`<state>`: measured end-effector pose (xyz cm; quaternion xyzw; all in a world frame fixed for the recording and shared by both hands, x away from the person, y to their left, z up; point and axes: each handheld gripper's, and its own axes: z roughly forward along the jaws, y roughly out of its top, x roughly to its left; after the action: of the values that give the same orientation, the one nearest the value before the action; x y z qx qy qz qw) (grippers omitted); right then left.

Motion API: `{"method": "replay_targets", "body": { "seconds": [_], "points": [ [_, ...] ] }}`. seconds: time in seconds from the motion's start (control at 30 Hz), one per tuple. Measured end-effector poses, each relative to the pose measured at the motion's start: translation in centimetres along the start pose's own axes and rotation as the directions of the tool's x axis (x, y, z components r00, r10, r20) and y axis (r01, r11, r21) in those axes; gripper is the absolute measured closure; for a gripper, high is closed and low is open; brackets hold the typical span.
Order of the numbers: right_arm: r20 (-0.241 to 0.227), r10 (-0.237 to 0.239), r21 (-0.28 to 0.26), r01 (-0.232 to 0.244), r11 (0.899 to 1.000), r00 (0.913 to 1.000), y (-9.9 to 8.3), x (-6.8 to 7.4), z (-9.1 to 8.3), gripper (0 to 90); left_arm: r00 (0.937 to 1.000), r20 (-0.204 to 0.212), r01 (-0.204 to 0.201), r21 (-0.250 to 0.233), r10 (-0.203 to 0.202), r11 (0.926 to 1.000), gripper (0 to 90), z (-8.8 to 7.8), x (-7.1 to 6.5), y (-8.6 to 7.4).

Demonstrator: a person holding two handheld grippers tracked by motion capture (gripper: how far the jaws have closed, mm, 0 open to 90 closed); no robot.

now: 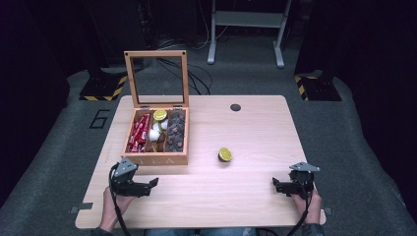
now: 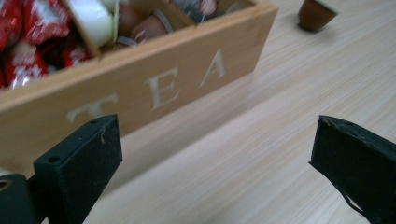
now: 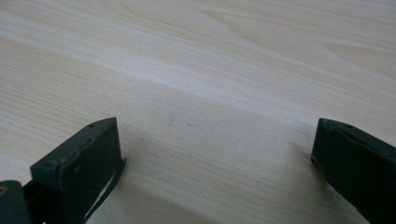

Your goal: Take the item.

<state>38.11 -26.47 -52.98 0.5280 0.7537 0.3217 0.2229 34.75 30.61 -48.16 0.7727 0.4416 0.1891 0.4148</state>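
High view: fixed above person's side, facing forward and down, far enough to take in whole table [image 1: 255, 123] and floor behind. Left gripper view: low, very near table, looking between own jaws at front wall of tea box [image 2: 154, 88] and capsule [image 2: 316, 13]; both shared with high view. Right gripper view: low, close, facing bare tabletop.

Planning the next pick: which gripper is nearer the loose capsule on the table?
Roughly even, right slightly nearer. The capsule lies mid-table; the right gripper sits to its right and nearer the person, the left gripper farther left by the tea box.
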Motion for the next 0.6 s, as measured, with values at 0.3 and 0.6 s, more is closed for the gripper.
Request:
{"method": "replay_targets", "body": {
  "seconds": [0.3, 0.6],
  "points": [
    [0.000, -0.007, 0.000, 0.007, 1.000, 1.0000, 0.0, -0.1, 0.0, 0.9, 0.9933, -0.016, 0.115, 0.066, -0.114, 0.9912, 0.3, 0.3, 3.0, -3.9],
    [0.001, -0.005, 0.000, 0.005, 1.000, 1.0000, 0.0, 0.0, 0.0, 0.9, 0.9855, -0.153, 0.090, 0.107, -0.073, 0.9902, 0.4, 0.2, 4.2, -5.7]
  ]
}}
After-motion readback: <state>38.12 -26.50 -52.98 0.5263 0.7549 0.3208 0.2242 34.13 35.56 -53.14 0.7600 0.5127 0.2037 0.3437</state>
